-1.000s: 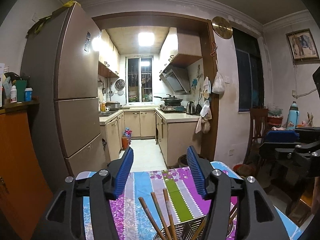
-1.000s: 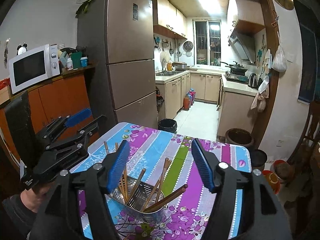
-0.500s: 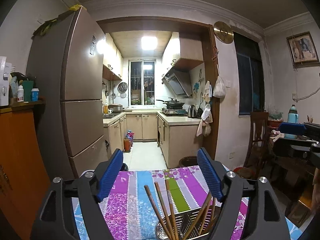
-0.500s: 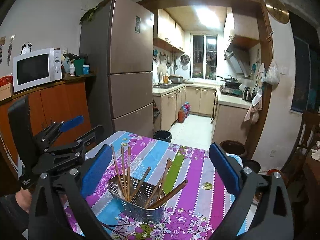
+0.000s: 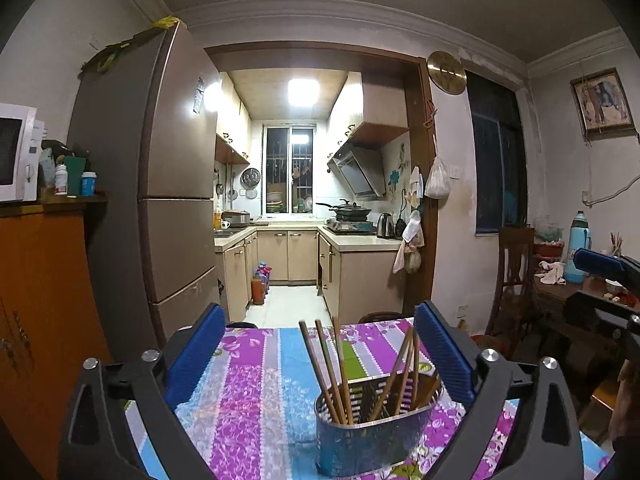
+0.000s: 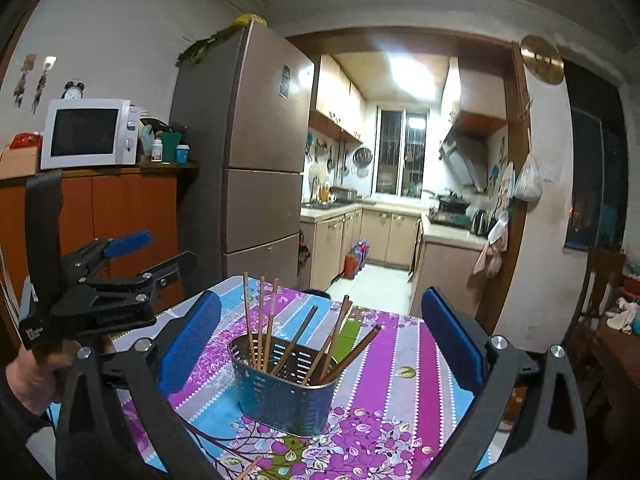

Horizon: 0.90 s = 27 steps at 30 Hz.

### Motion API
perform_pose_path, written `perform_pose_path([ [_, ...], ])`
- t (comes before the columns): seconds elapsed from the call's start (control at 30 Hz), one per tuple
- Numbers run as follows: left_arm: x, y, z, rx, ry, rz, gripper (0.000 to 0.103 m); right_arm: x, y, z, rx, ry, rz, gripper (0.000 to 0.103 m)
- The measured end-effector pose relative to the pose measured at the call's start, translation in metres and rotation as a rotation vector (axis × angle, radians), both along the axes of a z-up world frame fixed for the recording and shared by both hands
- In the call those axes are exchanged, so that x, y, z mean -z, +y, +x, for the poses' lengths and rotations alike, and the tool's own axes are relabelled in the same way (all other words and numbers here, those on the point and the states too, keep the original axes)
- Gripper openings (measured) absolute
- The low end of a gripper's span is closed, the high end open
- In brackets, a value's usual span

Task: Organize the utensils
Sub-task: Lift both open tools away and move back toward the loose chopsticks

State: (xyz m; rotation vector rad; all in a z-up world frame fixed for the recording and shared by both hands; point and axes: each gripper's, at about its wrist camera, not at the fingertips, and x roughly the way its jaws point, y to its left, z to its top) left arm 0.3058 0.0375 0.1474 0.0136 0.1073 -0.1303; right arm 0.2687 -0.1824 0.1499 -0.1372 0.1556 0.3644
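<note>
A perforated metal utensil holder (image 5: 372,436) (image 6: 286,388) stands on the flower-striped tablecloth (image 5: 256,400) (image 6: 392,392). Several wooden chopsticks (image 5: 330,368) (image 6: 262,328) stand and lean inside it. My left gripper (image 5: 320,364) is open and empty, held back from the holder and above it. My right gripper (image 6: 316,344) is open and empty, also back from the holder. One loose chopstick (image 6: 248,470) lies on the cloth near the bottom edge of the right wrist view. The left gripper also shows at the left of the right wrist view (image 6: 120,276).
A tall brown fridge (image 5: 168,200) and an orange cabinet (image 5: 44,300) with a microwave (image 6: 90,132) stand to the left. A kitchen doorway lies beyond the table. A chair (image 5: 516,280) and a side table with a thermos (image 5: 578,248) are at the right.
Both grippers opened wider and drew back and up from the holder, so the whole holder now shows in both views.
</note>
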Motion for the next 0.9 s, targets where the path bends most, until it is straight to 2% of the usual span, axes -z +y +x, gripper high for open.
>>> perform_pose_path([
  [0.23, 0.015, 0.003, -0.041, 0.011, -0.003, -0.018, 0.098, 0.014, -0.001, -0.038, -0.007, -0.024, 0.015, 0.097],
  [0.53, 0.045, -0.008, -0.107, 0.049, -0.017, 0.017, 0.098, 0.037, -0.003, -0.093, -0.029, -0.023, 0.024, 0.097],
  [0.77, 0.083, -0.013, -0.153, 0.084, 0.016, 0.017, 0.098, 0.068, -0.009, -0.142, -0.017, -0.017, 0.017, 0.097],
  [0.9, 0.115, -0.022, -0.176, 0.099, 0.04, 0.057, 0.098, 0.099, -0.014, -0.165, -0.011, 0.023, 0.018, 0.097],
])
